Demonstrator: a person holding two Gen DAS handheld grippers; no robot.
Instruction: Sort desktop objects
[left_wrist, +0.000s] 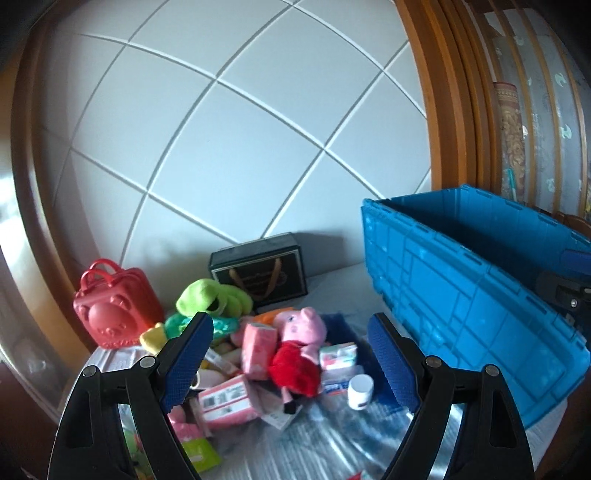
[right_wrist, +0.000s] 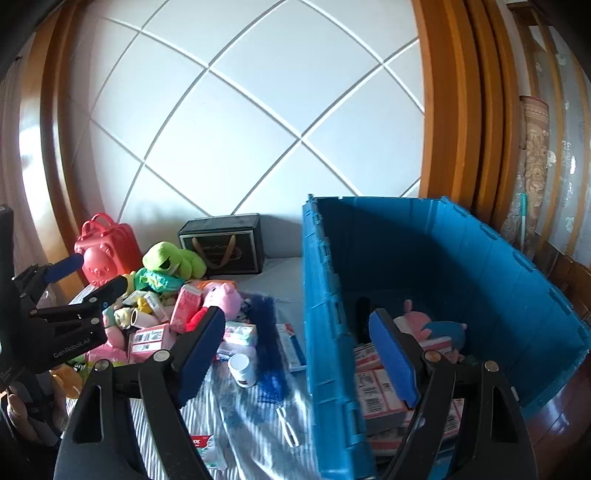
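Right wrist view: big blue crate (right_wrist: 443, 266) sits right of the clutter, pink boxes (right_wrist: 380, 391) and a plush inside. Right gripper (right_wrist: 297, 339) gapes wide, empty, straddling its left wall. Left gripper (left_wrist: 291, 350) also spread wide, empty, facing the Peppa Pig plush (left_wrist: 301, 347) and small white bottle (left_wrist: 360, 391).

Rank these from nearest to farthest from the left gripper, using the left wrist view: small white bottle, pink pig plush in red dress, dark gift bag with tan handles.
1. Small white bottle, between the jaws, right of centre.
2. Pink pig plush in red dress, centre of pile.
3. Dark gift bag with tan handles, against the wall.
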